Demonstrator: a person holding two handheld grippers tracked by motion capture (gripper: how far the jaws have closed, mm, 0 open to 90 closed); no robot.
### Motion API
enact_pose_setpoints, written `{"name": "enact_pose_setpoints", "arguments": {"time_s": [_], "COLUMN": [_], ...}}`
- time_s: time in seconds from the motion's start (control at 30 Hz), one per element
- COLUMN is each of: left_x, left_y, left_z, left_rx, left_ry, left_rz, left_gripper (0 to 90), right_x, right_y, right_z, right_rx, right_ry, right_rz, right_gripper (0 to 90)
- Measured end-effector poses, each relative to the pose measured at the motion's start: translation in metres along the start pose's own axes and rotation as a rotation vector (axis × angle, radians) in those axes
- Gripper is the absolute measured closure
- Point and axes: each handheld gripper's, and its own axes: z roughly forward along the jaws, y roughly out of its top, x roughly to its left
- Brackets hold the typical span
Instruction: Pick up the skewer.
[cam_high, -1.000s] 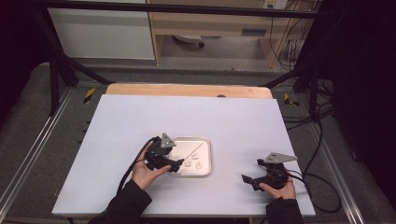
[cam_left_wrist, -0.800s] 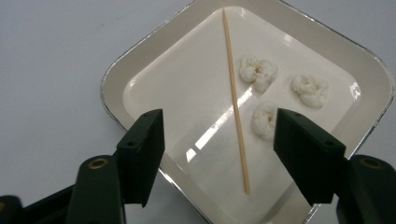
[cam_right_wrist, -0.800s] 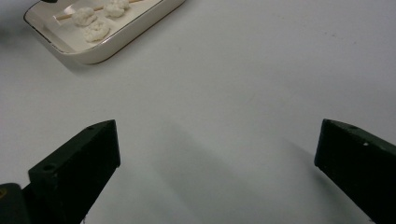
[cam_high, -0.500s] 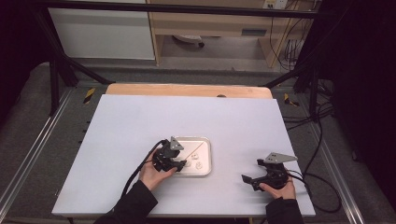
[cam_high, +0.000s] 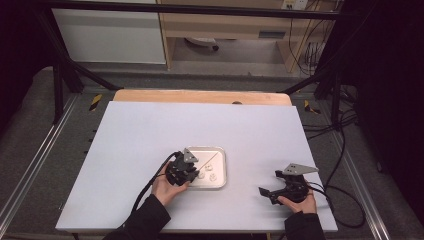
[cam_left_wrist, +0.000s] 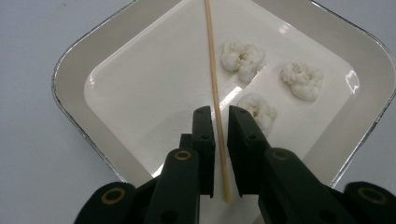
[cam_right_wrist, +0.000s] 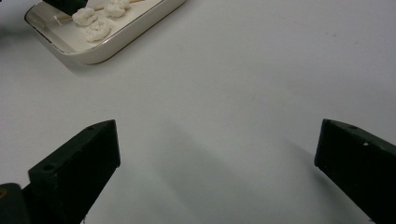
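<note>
Left gripper (cam_left_wrist: 221, 128) fingers straddle skewer (cam_left_wrist: 214, 79) — narrow gap — over tray (cam_left_wrist: 74, 70).

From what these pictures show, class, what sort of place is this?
Probably a lab or workshop set up for recording: a bare white table inside a dark metal frame, cables trailing on the floor, and handheld grippers working over a small tray.

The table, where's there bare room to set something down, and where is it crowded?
The far half of the table, beyond the tray, is bare, as is the strip between the tray and the right gripper. Inside the tray it's crowded: the left gripper straddles a wooden skewer beside three white popcorn-like pieces.
</note>
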Motion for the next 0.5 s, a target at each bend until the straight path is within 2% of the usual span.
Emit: {"name": "enact_pose_setpoints", "arguments": {"time_s": [0.23, 0.5], "left_x": [-0.0026, -0.0042], "left_y": [-0.0012, -0.0045], "left_z": [0.0009, 0.0006], "left_rx": [-0.015, -0.039], "left_ry": [0.012, 0.022], "left_rz": [-0.018, -0.052], "left_gripper": [87.1, 88.2], "right_x": [0.0002, 0.0003], "right_y": [0.0, -0.0001], "right_z": [0.0004, 0.0005], "right_rx": [0.0, 0.0], "right_ry": [0.002, 0.003], "right_rz": [0.002, 0.004], "right_gripper": [0.7, 0.8]}}
